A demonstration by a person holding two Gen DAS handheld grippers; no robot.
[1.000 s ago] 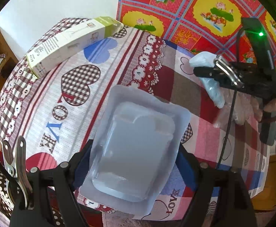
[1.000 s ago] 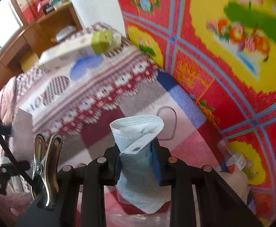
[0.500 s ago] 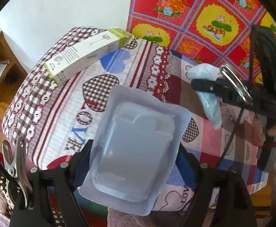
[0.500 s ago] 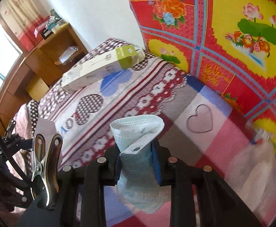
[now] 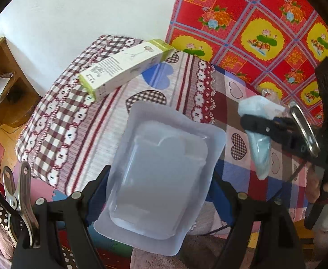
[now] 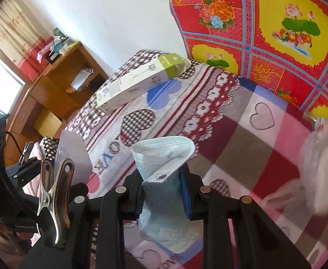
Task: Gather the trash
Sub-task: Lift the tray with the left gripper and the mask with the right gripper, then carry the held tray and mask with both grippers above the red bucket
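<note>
Gripper on my right (image 6: 162, 186) is clenched on a limp, featherlight face mask (image 6: 164, 157), while my left gripper (image 5: 161, 192) spans a stiff, probably slippery blister tray (image 5: 164, 174) across its edges

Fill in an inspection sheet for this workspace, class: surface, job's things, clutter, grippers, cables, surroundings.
Surface: table under a heart-patterned cloth.
Job's things: clear plastic tray in the left hand-held gripper; face mask in the right hand-held gripper.
Clutter: long carton lying near the table's far edge; crumpled clear plastic at the right edge.
Grippers: left wide, closed on the tray; right narrow, closed on the mask.
Cables: a dark cable hangs below the right gripper.
Surroundings: white wall, red floral hanging, wooden shelf.
</note>
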